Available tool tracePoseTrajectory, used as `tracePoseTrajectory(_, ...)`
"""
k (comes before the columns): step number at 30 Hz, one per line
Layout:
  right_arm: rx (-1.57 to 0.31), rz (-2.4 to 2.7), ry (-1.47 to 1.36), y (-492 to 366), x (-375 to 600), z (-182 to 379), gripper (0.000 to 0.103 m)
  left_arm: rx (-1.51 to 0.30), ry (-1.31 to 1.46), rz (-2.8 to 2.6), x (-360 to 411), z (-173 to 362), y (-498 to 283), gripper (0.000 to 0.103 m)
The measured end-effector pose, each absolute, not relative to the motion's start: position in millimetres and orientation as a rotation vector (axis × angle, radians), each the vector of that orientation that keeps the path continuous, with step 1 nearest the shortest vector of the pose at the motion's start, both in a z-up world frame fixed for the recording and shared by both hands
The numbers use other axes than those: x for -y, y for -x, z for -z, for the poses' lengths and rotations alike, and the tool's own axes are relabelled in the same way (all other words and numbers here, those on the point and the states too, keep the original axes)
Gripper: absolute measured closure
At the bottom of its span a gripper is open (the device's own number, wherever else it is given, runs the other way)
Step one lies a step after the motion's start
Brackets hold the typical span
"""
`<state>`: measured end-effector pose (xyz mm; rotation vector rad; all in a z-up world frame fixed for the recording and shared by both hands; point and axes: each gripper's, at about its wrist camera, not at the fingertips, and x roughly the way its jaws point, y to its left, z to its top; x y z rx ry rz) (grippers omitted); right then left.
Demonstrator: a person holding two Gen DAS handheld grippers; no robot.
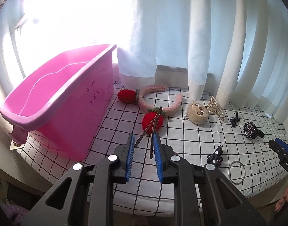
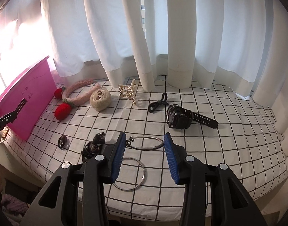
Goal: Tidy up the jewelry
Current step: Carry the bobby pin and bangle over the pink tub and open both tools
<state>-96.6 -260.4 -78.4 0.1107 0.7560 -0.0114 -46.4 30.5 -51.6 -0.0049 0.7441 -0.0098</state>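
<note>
While looking along the left gripper (image 1: 144, 137): fingers drawn narrow and clamped on a dark hair clip (image 1: 146, 129), held up off the checked surface (image 1: 181, 146) with its prongs pointing toward twelve o'clock.

Standing at ten o'clock on that surface, a pink bin (image 1: 55, 101), open at the top. Just past its corner, at twelve o'clock, a fluffy pink headband (image 1: 159, 92) with red knitted strawberries. Next, at one o'clock, a beige plush face (image 1: 197, 114), touching a gold claw clip (image 1: 216, 109). Further toward two o'clock, a small black bow tie (image 1: 235, 120) and then a black watch (image 1: 252, 130). Near three o'clock, a tangle of black hair ties (image 1: 215, 156).

Turning to the right gripper (image 2: 145, 137): fingers about half apart, pressed on either side of a silver bangle (image 2: 145, 149), carried level above the cloth, its ball clasp against the left finger. Lying flat under them, toward six o'clock, a second silver bangle (image 2: 133, 158). Hanging behind everything, white curtains (image 2: 125, 37) brushing the far edge.
</note>
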Motion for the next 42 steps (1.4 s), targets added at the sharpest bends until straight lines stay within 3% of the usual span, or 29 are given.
tracePoseTrajectory(11,-0.616,-0.227,-0.03,46.7,160.7,-7.6,0.062,-0.635,0.053,-0.076,-74.6,-21.3,54.8,0.083)
tracePoseTrajectory(23,-0.517,-0.462,0.015,-25.5,15.8,-74.2,0.062,-0.567,0.078,-0.179,-171.5,-64.7,23.6,0.082)
tracePoseTrajectory(32,-0.566,-0.618,0.074,-83.7,-94.3,-79.2,0.062,-0.641,0.127,-0.239,-246.6,-47.2,-18.9,0.081)
tracePoseTrajectory(42,-0.77,-0.69,0.161,-150.1,-168.0,-29.9,0.062,-0.803,0.221,-0.28,-289.5,-2.7,-58.0,0.081)
